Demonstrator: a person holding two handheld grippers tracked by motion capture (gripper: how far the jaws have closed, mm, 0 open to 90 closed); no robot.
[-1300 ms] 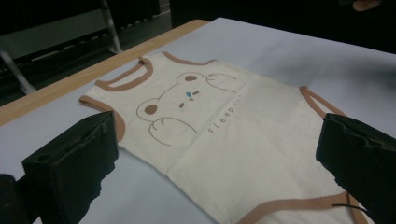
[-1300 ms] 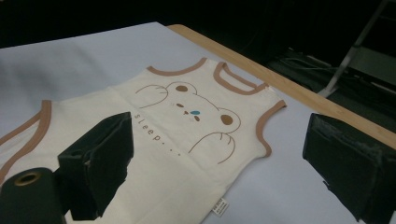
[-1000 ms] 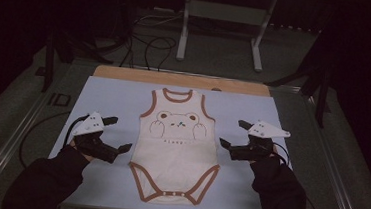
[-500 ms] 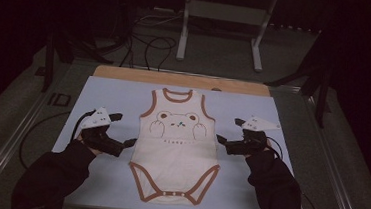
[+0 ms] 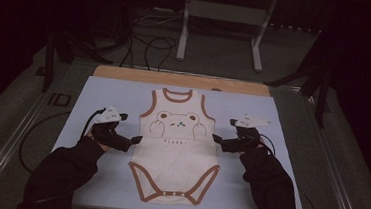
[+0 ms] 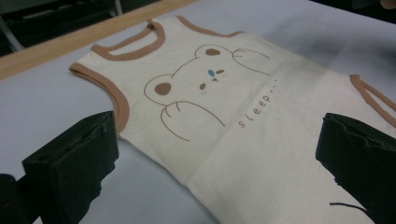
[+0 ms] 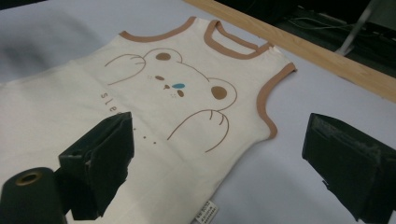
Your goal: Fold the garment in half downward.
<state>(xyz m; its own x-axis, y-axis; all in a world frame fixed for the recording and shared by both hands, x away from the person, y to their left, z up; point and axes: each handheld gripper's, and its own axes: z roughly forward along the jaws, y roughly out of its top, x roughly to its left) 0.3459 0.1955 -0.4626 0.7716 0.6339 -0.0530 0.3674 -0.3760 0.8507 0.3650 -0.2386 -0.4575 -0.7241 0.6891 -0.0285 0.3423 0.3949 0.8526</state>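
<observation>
Both forearms are brought in from the near edge, clad in dark sleeves and angled inward. The left gripper (image 5: 131, 141) is held low with its jaws spread wide — the same gap is seen in the left gripper view (image 6: 219, 158). The right gripper (image 5: 219, 141) is likewise held low, jaws parted (image 7: 224, 163).

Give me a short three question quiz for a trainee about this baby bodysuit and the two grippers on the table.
1. True or false: the baby bodysuit lies flat on the pale blue mat, neck opening toward the wooden strip.
2. The left gripper is at the bodysuit's: A) neck opening B) side edge, at the waist C) snap crotch
3. Fill in: the word printed under the bear drawing is ____.

Key: 1 true. 2 B; the right gripper mirrors it on the other side edge, both with jaws open. 3 sleep.
</observation>
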